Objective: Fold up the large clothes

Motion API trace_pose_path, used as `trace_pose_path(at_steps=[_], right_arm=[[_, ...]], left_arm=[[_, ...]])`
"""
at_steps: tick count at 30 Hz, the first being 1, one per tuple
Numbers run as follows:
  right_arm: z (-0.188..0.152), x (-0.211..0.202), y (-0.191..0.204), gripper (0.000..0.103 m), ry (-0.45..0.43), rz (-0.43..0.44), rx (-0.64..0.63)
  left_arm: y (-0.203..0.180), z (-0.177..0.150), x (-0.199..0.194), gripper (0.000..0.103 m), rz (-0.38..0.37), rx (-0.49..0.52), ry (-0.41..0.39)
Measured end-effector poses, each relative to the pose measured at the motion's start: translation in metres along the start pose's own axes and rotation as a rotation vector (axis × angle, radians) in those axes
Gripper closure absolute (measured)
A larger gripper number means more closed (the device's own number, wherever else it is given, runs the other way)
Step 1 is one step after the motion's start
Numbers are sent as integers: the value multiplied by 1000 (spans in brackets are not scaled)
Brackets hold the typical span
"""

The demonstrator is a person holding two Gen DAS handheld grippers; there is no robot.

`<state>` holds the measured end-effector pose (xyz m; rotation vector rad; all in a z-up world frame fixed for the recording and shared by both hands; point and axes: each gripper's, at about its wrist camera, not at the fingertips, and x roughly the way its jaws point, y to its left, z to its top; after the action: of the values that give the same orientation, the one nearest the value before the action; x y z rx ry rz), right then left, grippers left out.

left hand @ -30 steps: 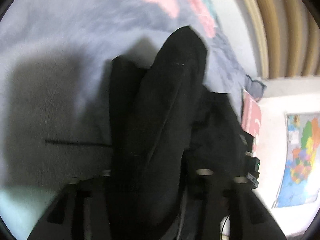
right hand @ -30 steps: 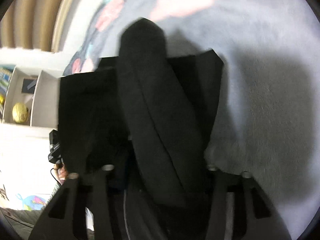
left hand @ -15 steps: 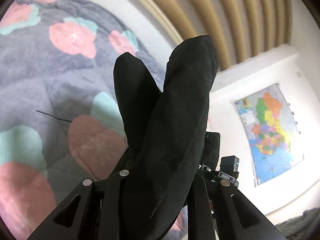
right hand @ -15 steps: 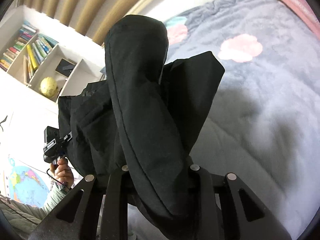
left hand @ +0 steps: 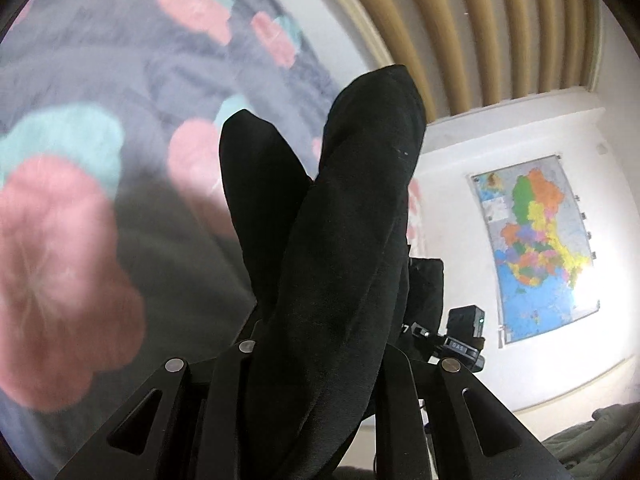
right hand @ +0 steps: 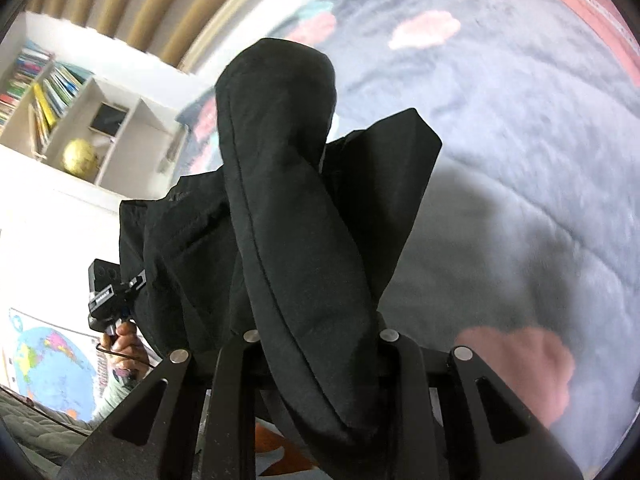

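Two grippers are each clamping the same black garment (left hand: 344,248), and it is hanging in the air above the bed (left hand: 120,248), clear of the grey blanket (right hand: 520,184) with its pink and teal flower patches.

In the left wrist view, the left gripper (left hand: 316,364) is holding a thick fold of the dark cloth, its jaws drawn in narrow around the bunched fabric. Two rounded lobes of the garment are rising beyond the fingers, the taller one on the side nearer the wall map (left hand: 536,252), the shorter one on the side nearer the bed. Beyond the garment, toward the map, part of the other black handheld device is showing.

In the right wrist view, the right gripper (right hand: 316,360) is likewise pinching the garment, jaws closed narrowly on a long seamed fold that is standing up past the fingers. More of the garment is spreading behind that fold: a pointed corner is reaching out over the bed, and a wider panel is stretching away from the bed toward the bookshelf (right hand: 60,108), where a globe (right hand: 80,156) is sitting in one compartment. Below that panel, the person's hand (right hand: 126,344) is gripping the left device's handle.
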<state>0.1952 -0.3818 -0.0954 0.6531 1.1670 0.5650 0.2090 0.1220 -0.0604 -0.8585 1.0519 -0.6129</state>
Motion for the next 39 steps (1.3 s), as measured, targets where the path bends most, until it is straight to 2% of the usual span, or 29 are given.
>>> trace_pose_path(at_steps=[4, 8, 11, 13, 16, 18, 19, 21, 23, 25, 26, 29, 31, 33, 34, 36, 37, 38, 39], right_arm=[[-12, 27, -33, 76, 12, -32, 11], [-16, 36, -55, 74, -59, -32, 9], [-19, 45, -79, 70, -96, -90, -4], [-24, 52, -95, 64, -114, -151, -8], [-36, 57, -110, 59, -149, -199, -33], [-45, 54, -112, 55, -180, -234, -56], [-48, 52, -110, 53, -195, -257, -58], [-53, 47, -97, 50, -233, -332, -82], [-69, 25, -82, 43, -291, -487, -124], [-80, 4, -59, 41, -352, -566, -154], [-83, -4, -47, 41, -379, -556, -171], [-85, -18, 4, 41, -432, -426, -260], [-75, 1, 44, 43, -402, -337, -312], [-64, 37, 80, 57, -328, -282, -384], [-57, 60, 94, 64, -283, -290, -416], [-44, 107, 102, 65, -174, -316, -420], [-34, 138, 94, 66, -103, -358, -388], [-26, 160, 83, 69, -60, -411, -359], [-20, 175, 70, 69, -31, -416, -327]], left_arm=[[44, -14, 16, 84, 17, -50, -6], [102, -19, 15, 81, -13, -136, -86], [141, -20, 16, 74, -11, -192, -124], [165, -18, 21, 65, -19, -232, -133], [186, -21, 25, 64, -80, -254, -148], [182, -25, 23, 64, -65, -220, -168], [176, -27, 19, 62, -32, -190, -182], [155, -35, 2, 61, 78, -93, -242], [128, -45, -21, 60, 203, 15, -293], [98, -55, -39, 61, 304, 102, -339], [82, -61, -46, 61, 321, 150, -356], [27, -76, -55, 60, 328, 306, -397], [1, -84, -44, 55, 311, 374, -389], [-17, -90, -15, 55, 284, 402, -332], [-21, -92, -1, 55, 287, 403, -300], [-18, -89, 40, 55, 326, 388, -226], [-11, -91, 54, 55, 356, 371, -191], [3, -86, 71, 56, 420, 336, -148], [19, -81, 84, 60, 458, 296, -126]])
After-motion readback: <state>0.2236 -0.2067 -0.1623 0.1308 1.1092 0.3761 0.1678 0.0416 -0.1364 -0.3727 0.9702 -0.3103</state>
